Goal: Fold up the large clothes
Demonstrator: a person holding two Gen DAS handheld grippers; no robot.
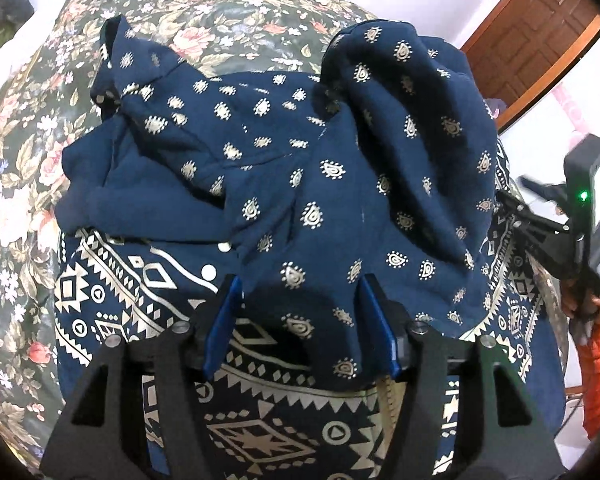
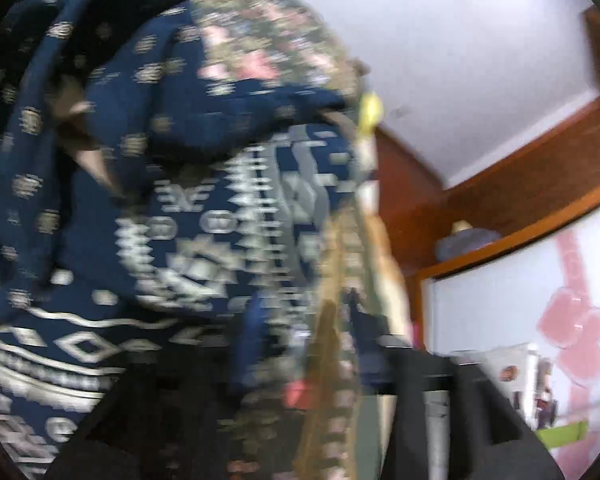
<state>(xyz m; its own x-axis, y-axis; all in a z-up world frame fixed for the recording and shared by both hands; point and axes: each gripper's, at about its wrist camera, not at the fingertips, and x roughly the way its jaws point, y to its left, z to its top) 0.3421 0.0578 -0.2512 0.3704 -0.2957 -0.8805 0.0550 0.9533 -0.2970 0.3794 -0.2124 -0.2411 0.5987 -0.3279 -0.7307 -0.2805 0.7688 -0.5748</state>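
Left gripper (image 1: 298, 284) stands apart, garment (image 1: 300, 168) fold lying loose between my blue pads, bulk ahead; right gripper (image 1: 540, 220) farther right, blurred, cannot tell.

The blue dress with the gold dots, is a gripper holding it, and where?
Not gripped. The left gripper is open, with the blue dress's near edge lying loose between its blue fingers. The right wrist view is too blurred to tell.
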